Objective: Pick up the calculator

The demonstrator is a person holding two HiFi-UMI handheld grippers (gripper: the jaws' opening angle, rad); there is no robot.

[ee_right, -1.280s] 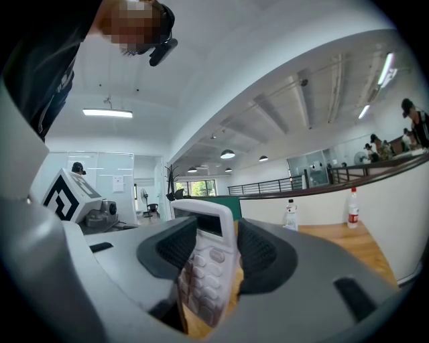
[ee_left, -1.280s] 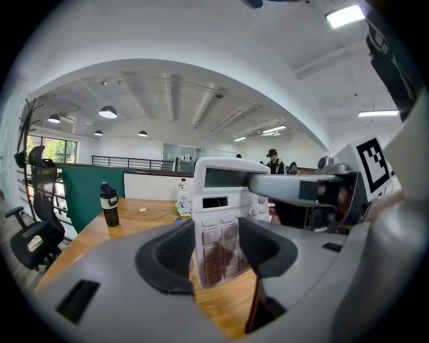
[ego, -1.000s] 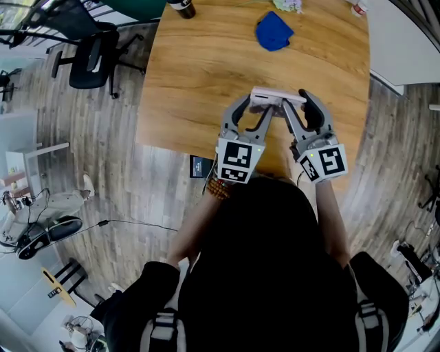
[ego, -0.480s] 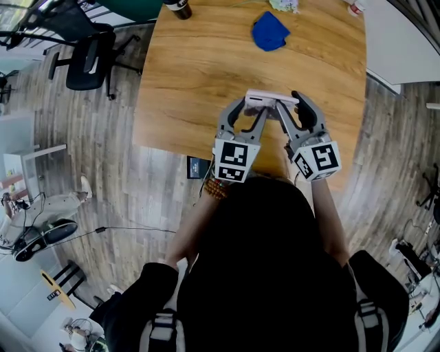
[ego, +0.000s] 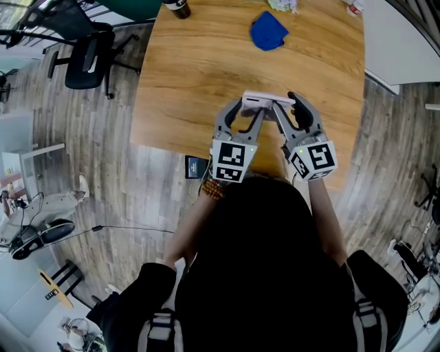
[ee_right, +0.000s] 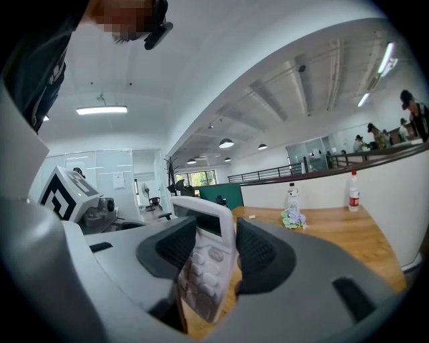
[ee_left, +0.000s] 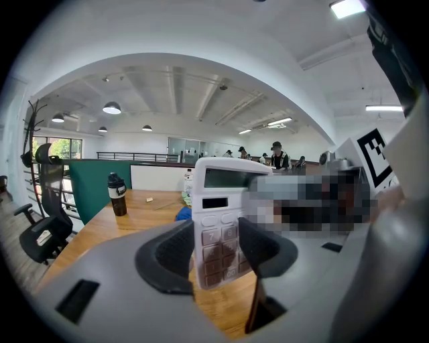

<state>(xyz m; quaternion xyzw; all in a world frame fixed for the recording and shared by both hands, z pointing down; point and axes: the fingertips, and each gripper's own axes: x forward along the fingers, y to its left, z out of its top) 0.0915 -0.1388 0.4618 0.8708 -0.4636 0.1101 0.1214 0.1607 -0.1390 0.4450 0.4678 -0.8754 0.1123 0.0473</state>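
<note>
A white calculator (ego: 268,102) with a grey display is held off the wooden table (ego: 192,82) between both grippers. My left gripper (ego: 249,110) is shut on its left part; in the left gripper view the calculator (ee_left: 224,201) stands upright with its keys facing the camera and a dark pad on each side. My right gripper (ego: 289,107) is shut on the right part. In the right gripper view the calculator (ee_right: 204,258) is tilted and seen edge-on between the pads.
A blue cloth (ego: 268,31) and a dark bottle (ego: 175,7) lie at the table's far side. An office chair (ego: 89,58) stands left of the table. A crumpled bundle (ee_right: 293,218) and two clear bottles (ee_right: 352,191) sit farther along the tabletop.
</note>
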